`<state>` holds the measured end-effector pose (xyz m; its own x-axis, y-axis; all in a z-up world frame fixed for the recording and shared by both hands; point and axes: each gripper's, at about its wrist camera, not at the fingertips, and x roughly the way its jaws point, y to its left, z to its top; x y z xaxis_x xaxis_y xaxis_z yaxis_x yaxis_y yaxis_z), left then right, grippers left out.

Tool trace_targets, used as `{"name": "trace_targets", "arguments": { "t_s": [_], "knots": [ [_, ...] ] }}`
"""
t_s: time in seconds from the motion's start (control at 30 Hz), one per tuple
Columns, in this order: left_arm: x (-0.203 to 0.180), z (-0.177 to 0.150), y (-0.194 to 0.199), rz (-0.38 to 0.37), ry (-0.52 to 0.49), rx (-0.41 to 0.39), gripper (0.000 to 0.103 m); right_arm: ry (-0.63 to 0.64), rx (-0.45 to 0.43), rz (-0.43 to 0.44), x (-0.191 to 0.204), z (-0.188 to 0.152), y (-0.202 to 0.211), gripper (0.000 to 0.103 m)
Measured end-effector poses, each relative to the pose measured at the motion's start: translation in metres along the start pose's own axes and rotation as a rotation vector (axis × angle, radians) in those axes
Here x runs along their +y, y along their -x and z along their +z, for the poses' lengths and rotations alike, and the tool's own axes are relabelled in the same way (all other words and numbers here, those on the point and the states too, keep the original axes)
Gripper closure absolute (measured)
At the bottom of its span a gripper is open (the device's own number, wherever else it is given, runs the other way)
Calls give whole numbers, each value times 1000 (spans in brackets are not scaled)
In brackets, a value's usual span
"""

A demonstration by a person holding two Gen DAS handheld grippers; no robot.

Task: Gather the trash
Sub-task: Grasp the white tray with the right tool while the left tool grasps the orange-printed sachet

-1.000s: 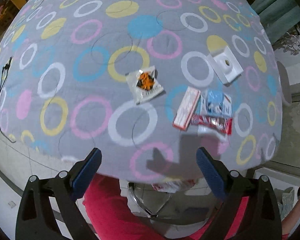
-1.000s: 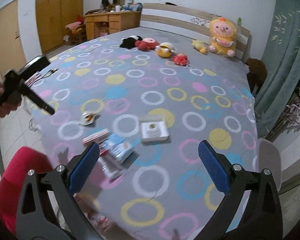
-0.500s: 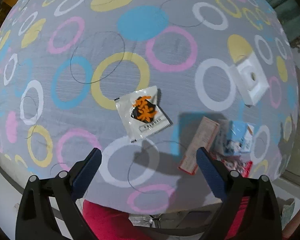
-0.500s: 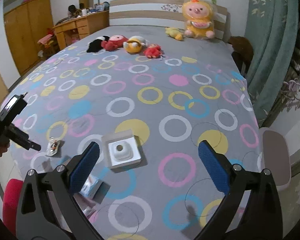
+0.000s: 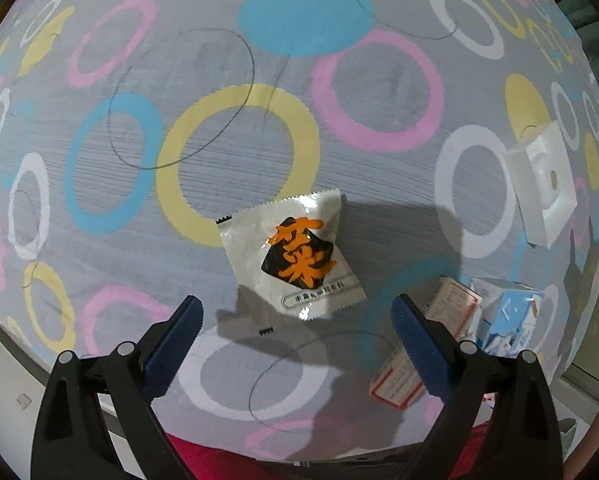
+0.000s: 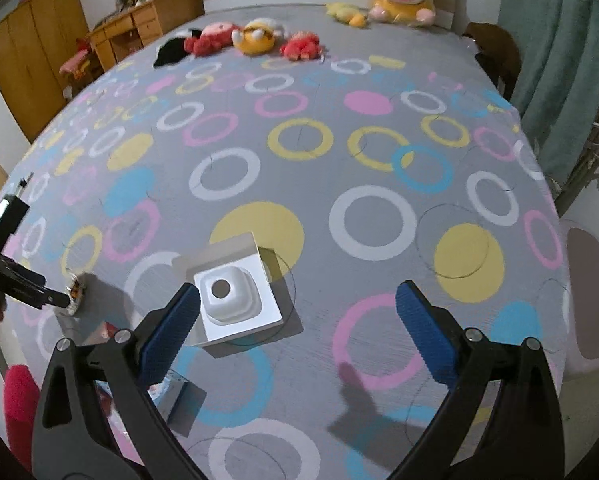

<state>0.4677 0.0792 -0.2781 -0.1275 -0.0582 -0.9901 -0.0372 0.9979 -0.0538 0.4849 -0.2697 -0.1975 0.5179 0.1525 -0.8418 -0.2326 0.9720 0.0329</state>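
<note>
A white snack packet with orange characters (image 5: 295, 256) lies on the bed's grey ringed cover, just ahead of my open, empty left gripper (image 5: 297, 320). A white and red carton (image 5: 427, 344) and a blue and white packet (image 5: 507, 320) lie to its right. A white square box insert (image 5: 543, 184) lies further right; in the right wrist view it (image 6: 231, 296) sits just ahead of the left finger of my open, empty right gripper (image 6: 297, 320). The left gripper (image 6: 39, 292) shows there at the left, beside the snack packet (image 6: 75, 292).
Plush toys (image 6: 255, 38) line the bed's far end by the headboard. A wooden desk and wardrobe (image 6: 39, 52) stand at the left, a green curtain (image 6: 555, 60) and a stool (image 6: 587, 300) at the right. The bed edge is close under both grippers.
My left gripper has moved forward and down toward the snack packet, which now looms large. My right gripper has moved toward the white box insert. Both jaws stay open.
</note>
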Motion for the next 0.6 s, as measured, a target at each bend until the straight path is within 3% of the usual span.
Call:
{"name": "trace_targets", "arguments": {
  "t_s": [0.13, 0.3, 0.6],
  "knots": [
    [7, 4, -10, 5, 11, 8, 10, 25, 39, 2, 6, -1, -26, 9],
    [14, 6, -18, -11, 18, 17, 10, 37, 85, 1, 8, -4, -50, 22],
    [20, 7, -33, -27, 39, 20, 10, 63, 134, -11, 12, -4, -78, 29]
  ]
}}
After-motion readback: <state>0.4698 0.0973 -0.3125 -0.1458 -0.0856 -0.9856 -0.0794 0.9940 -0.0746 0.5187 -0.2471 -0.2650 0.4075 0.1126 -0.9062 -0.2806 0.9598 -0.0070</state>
